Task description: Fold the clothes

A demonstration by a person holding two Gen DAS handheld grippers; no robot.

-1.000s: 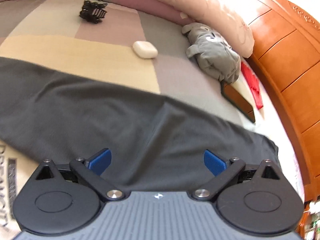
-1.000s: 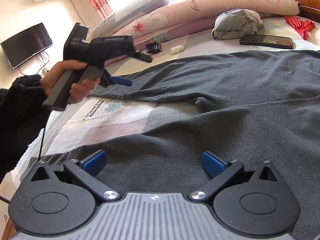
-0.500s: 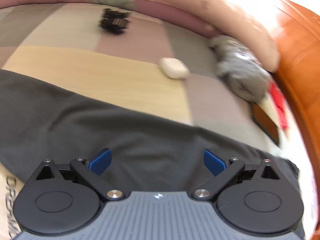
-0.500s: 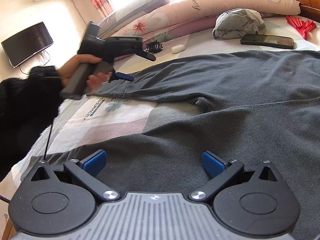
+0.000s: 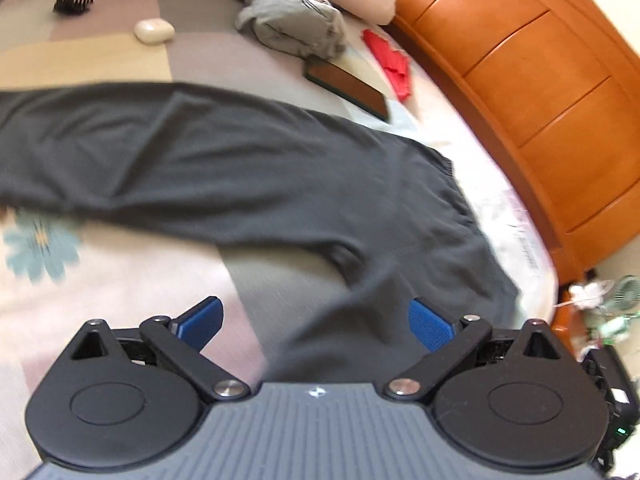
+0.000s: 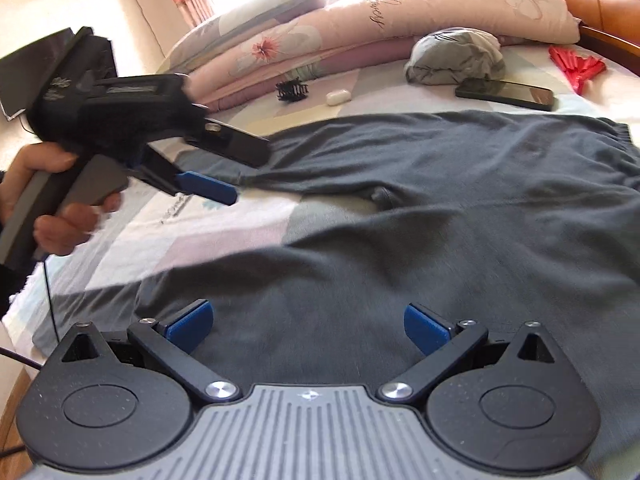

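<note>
The left gripper (image 6: 208, 188) hovers over the near leg's gap, jaws spread wide, empty. Dark grey trousers (image 6: 440, 208) lie flat across the bedspread (image 6: 208, 236) — legs splayed, waistband rightward. The right gripper (image 6: 306, 326) hangs above the cloth — also wide apart, holding nothing.

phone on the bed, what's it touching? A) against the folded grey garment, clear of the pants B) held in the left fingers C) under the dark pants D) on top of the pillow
A: the phone lies on the sheet with its far edge at the grey garment, apart from the pants; both grippers are open and hold nothing.
</note>
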